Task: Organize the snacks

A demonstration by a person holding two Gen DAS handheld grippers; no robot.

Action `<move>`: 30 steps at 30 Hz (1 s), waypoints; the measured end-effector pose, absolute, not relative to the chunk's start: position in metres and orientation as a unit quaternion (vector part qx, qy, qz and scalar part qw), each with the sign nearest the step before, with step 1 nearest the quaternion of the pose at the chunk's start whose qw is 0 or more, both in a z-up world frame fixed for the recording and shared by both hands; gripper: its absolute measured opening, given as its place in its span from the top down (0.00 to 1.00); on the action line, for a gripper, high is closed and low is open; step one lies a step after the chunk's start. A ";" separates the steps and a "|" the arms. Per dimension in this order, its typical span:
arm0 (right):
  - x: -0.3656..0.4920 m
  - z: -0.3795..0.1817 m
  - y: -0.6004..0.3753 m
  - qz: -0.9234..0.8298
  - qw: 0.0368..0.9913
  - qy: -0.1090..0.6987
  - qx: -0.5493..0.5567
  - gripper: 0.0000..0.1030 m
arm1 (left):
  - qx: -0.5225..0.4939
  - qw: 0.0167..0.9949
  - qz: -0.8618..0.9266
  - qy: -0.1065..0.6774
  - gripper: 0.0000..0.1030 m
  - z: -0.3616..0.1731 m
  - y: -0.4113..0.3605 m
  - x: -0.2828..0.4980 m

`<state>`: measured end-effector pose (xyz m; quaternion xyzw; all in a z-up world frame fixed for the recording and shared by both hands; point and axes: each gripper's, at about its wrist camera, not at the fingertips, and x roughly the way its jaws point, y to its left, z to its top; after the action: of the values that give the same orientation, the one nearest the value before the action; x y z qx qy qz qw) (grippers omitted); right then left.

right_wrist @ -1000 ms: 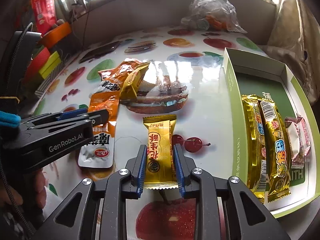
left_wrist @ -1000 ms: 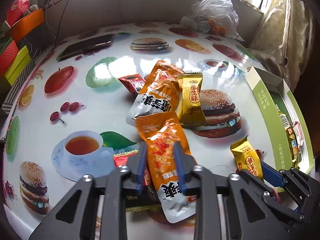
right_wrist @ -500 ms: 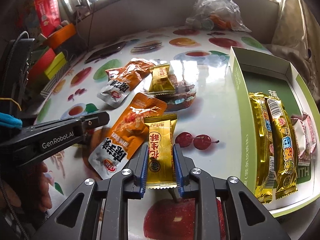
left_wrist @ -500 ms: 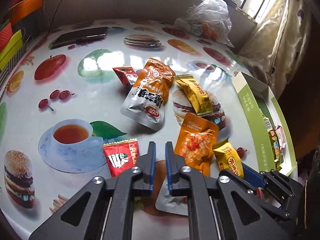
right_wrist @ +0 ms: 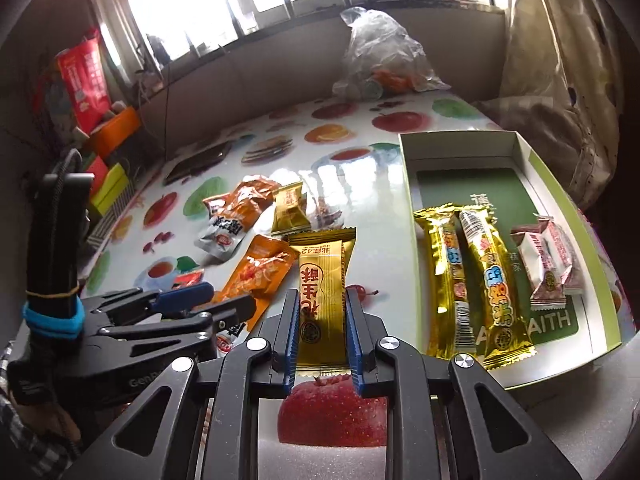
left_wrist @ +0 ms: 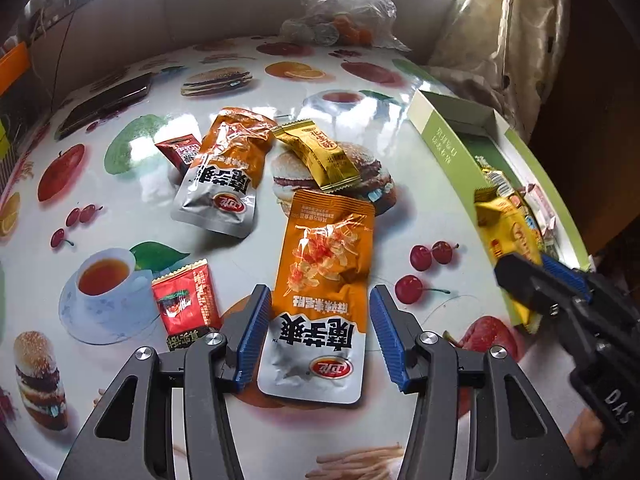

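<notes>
**Currently: one packet gripped, one straddled**

Right gripper point(right_wrist: 322, 324) is clamped on the gold candy packet point(right_wrist: 322, 280), raised off the table point(right_wrist: 384, 216); the green box point(right_wrist: 476, 136) lies right of it, far half free. Left gripper point(left_wrist: 320, 336), jaws just widened, straddles the orange pouch point(left_wrist: 326, 276) without contact; bare tabletop either side.

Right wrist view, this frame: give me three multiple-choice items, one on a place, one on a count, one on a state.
1. Where do the two long gold foil bars lie?
A. in the green-and-white cardboard box
B. on the printed tablecloth
C. in the clear plastic bag

2. How many pink-white wrapped snacks are in the box?
A. none
B. one
C. four

3. What is the right claw doing?
A. open, empty
B. shut on the gold peanut-candy packet
C. shut on a red sachet

Key: 1 A, both bars rest on the box floor; 2 B, one shows; 3 B, pads press the packet's sides.
</notes>
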<state>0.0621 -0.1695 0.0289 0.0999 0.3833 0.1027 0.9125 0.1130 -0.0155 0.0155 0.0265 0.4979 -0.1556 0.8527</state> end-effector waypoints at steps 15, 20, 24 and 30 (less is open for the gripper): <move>0.057 0.033 -0.178 0.102 0.914 0.375 0.117 0.81 | 0.082 0.858 -0.135 0.489 0.41 0.009 -0.031 0.107; 0.056 0.033 -0.179 0.102 0.913 0.376 0.118 0.81 | 0.072 0.865 -0.132 0.479 0.51 0.011 -0.025 0.108; 0.056 0.032 -0.178 0.102 0.913 0.378 0.118 0.81 | 0.063 0.869 -0.131 0.473 0.53 0.011 -0.023 0.107; 0.056 0.031 -0.175 0.102 0.912 0.380 0.114 0.81 | 0.048 0.876 -0.134 0.462 0.61 0.019 -0.019 0.104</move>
<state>0.0563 -0.1751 0.0313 0.1141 0.3796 0.1016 0.9125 0.1043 -0.0188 0.0188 0.0483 0.4616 -0.1344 0.8755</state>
